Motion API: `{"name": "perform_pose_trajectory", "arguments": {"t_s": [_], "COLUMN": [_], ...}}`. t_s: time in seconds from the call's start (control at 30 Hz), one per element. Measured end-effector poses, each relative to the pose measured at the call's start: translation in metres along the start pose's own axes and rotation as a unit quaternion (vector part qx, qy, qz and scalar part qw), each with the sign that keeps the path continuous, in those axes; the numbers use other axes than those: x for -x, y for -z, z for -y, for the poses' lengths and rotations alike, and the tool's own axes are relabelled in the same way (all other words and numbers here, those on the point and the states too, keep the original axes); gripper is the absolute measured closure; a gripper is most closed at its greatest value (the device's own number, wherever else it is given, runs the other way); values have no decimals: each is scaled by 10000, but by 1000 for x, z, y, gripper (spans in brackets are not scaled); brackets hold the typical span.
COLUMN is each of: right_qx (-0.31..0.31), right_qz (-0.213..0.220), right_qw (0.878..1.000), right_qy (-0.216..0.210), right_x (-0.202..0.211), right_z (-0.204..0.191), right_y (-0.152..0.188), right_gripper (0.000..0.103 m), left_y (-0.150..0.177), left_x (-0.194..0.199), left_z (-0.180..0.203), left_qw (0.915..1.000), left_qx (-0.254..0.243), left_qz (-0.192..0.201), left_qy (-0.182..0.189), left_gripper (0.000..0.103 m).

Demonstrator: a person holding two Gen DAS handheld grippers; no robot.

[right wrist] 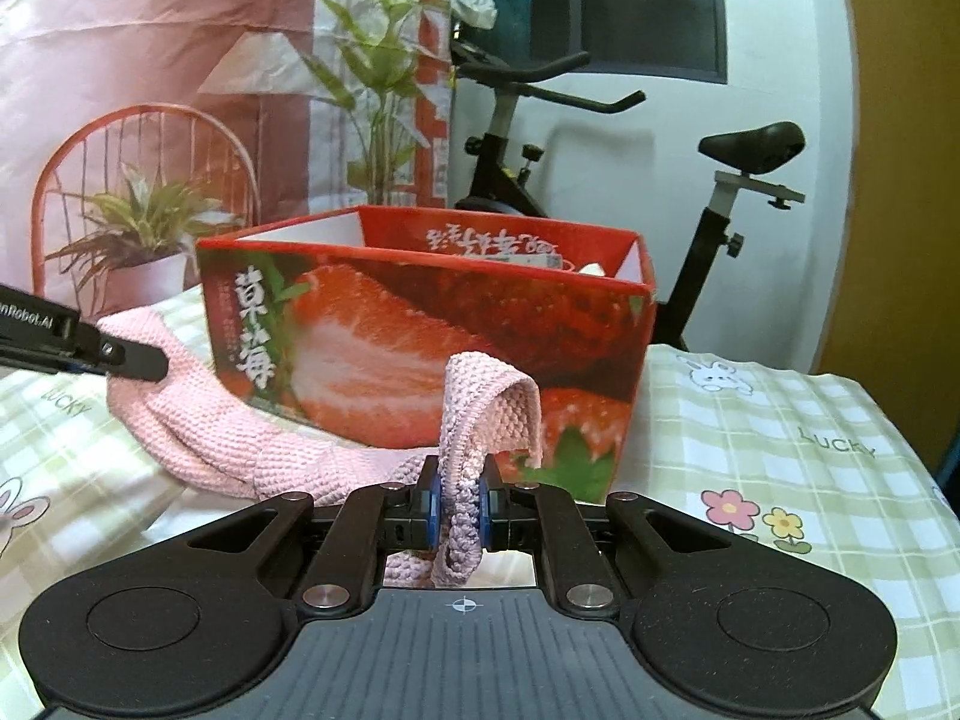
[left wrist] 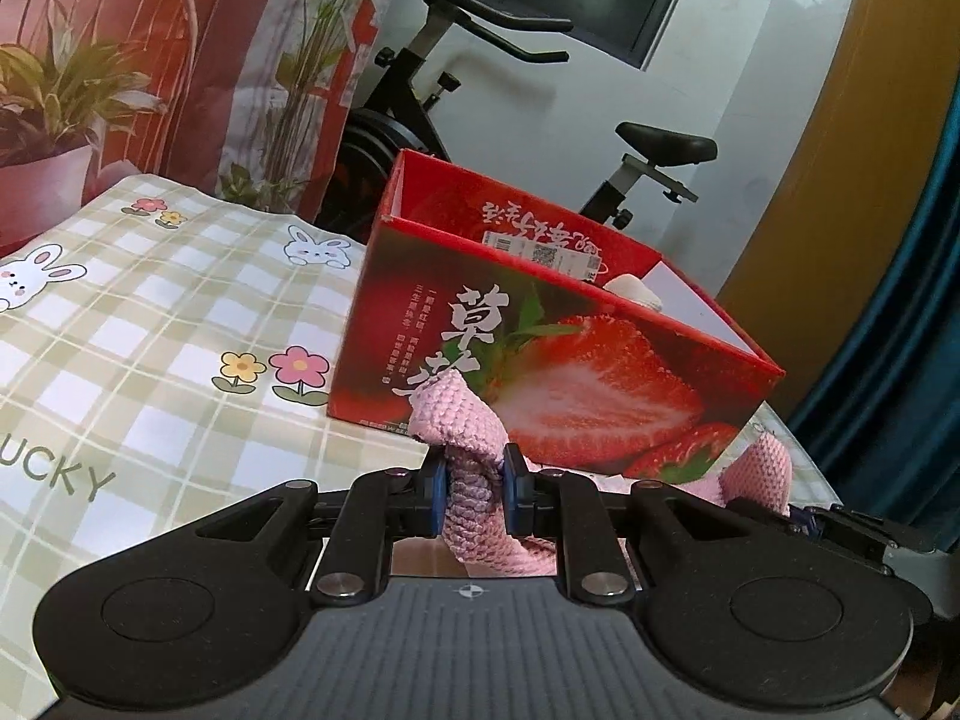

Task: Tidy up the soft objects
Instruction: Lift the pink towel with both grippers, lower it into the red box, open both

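Both grippers, left gripper (left wrist: 474, 495) and right gripper (right wrist: 461, 510), pinch pink knit cloth (right wrist: 240, 444) (before strawberry box (right wrist: 420, 330)).

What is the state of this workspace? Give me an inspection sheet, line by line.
Surface: table under a checked tablecloth printed with rabbits and flowers.
Job's things: pink knitted cloth strung between both tongs, in front of the open red strawberry box; a white item shows inside the box.
Clutter: nothing seen.
Grippers: left tongs shut on one end of the cloth; right tongs shut on the other end.
Cables: nothing seen.
Surroundings: exercise bike, printed backdrop of plants and a chair, white wall.
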State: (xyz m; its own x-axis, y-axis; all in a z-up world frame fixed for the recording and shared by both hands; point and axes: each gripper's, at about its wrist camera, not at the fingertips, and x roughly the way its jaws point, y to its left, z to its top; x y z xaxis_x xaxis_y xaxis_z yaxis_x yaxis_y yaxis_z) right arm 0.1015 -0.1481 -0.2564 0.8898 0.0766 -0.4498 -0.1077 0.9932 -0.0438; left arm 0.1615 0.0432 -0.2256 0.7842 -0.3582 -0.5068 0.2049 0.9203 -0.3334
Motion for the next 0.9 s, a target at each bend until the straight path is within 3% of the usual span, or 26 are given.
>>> {"name": "perform_pose_trajectory", "arguments": {"t_s": [0.4, 0.7, 0.9], "right_qx": [218, 317, 472], "right_qz": [357, 787, 854], "right_qw": [9990, 9963, 9952], "right_qy": [-137, -145, -14], "right_x": [25, 20, -13], "right_z": [-6, 9, 23], "right_y": [-40, -111, -160], "right_gripper": [92, 93, 93], "left_y": [-17, -68, -108], "left_x": [24, 27, 3], "left_z": [9, 28, 40], "left_qw": [9986, 9932, 9894], "left_qx": [-228, -336, -409], "left_qz": [482, 1098, 1391], "left_qy": [29, 171, 59], "left_gripper": [84, 84, 84]}}
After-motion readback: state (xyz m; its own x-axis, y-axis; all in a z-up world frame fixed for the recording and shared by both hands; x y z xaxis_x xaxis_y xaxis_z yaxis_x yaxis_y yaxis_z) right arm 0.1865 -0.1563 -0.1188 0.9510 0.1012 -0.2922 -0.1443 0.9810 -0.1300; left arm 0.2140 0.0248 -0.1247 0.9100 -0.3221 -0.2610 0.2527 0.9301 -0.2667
